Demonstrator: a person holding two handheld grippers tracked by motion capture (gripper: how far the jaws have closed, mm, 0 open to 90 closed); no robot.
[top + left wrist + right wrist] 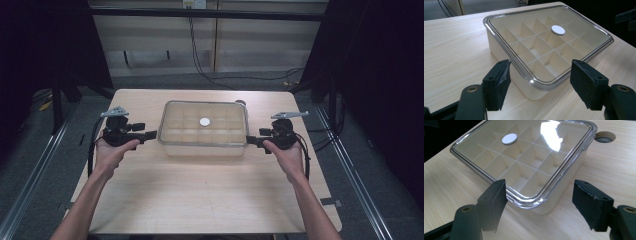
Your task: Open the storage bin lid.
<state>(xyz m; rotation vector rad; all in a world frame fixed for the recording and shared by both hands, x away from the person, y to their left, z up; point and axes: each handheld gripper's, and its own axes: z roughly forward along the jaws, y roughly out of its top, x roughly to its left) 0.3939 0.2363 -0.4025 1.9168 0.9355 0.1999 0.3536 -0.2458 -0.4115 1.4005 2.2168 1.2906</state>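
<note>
Left gripper (153, 134) and right gripper (251, 140) flank the lidded box (203, 128) mid-table, jaws wide around its near corners, gripping nothing. Looks like the lid's still on, so grasping and lifting remain.

The left gripper (540, 83) has its jaws spread wide, astride the near corner of a cream compartment box (506, 47) under a clear lid (549, 37) bearing a white disc (558, 30), on the wooden table (454, 47).

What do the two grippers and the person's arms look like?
Both the left gripper and the right gripper are black, each with two flat padded jaws, a grey three-cornered plate on top and a trailing black cable. The forearms are bare, with no sleeves in sight.
</note>
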